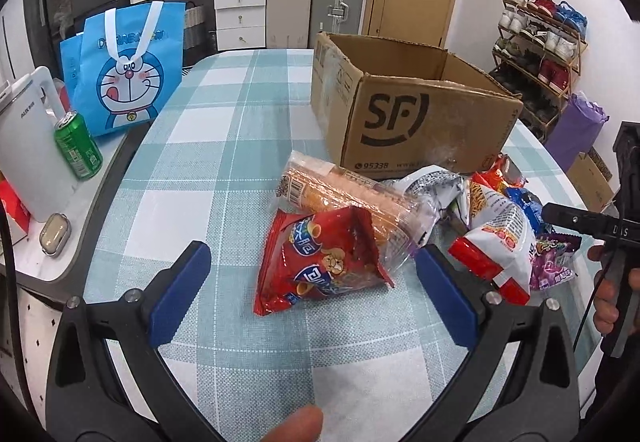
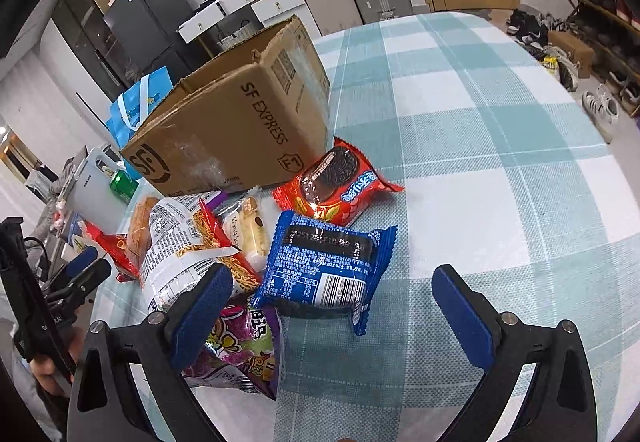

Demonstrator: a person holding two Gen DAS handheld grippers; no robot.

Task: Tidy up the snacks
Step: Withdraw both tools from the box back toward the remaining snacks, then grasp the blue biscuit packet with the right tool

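Left tool (image 1: 312, 284) spread wide over red snack packet (image 1: 320, 262); cardboard box (image 1: 412, 113) behind snack pile.

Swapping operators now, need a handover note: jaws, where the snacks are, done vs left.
Left gripper: jaws open, empty, low over the red snack bag.
Right gripper: jaws open, empty, over the blue cookie pack.
The snacks lie piled on the checked tablecloth in front of the SF cardboard box: clear biscuit sleeve, noodle pack, red sandwich-cookie pack, purple bag.
Done: nothing visibly sorted; the box interior is hidden in both views.
Left: probably every snack in the pile.
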